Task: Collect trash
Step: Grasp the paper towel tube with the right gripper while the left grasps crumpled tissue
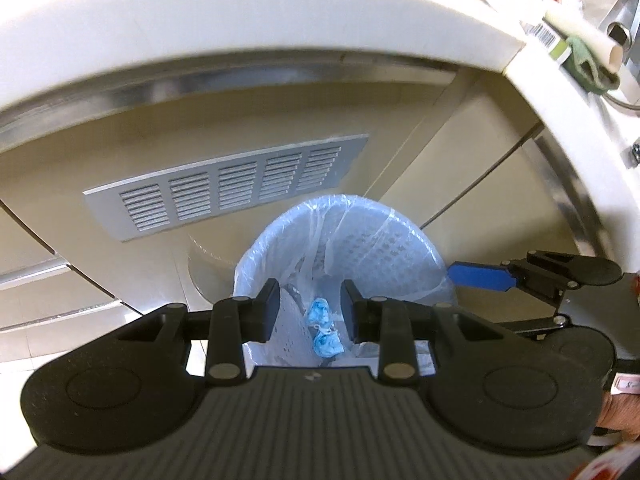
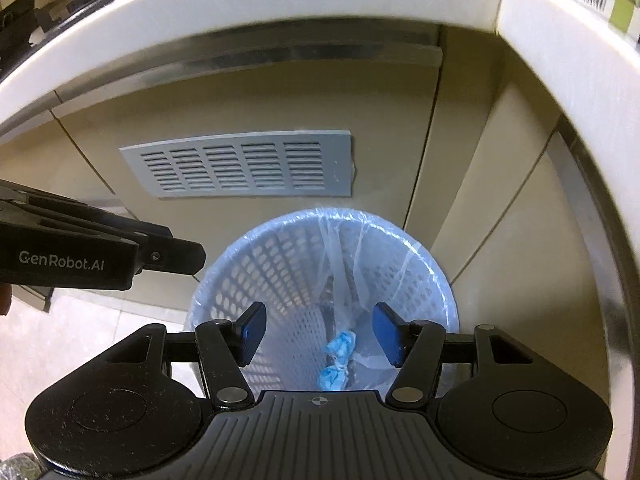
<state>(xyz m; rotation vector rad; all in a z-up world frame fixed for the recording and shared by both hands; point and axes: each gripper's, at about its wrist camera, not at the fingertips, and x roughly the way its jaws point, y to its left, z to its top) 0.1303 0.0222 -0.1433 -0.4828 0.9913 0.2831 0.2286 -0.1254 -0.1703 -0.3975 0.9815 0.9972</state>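
A blue mesh waste basket (image 1: 384,252) lined with a clear plastic bag stands on the floor against the cabinet; it also shows in the right wrist view (image 2: 280,264). Crumpled blue trash (image 1: 324,330) lies at its bottom, seen too in the right wrist view (image 2: 336,360). My left gripper (image 1: 310,312) is open and empty above the basket. My right gripper (image 2: 320,334) is open and empty above the basket as well. The right gripper (image 1: 532,276) shows at the right of the left wrist view; the left gripper's body (image 2: 80,252) shows at the left of the right wrist view.
A grey vent grille (image 1: 224,188) is set in the beige cabinet door behind the basket. A white countertop edge (image 1: 240,24) overhangs above. Clutter with a barcoded package (image 1: 548,36) and a green cloth sits on the counter at upper right. Tiled floor lies at lower left.
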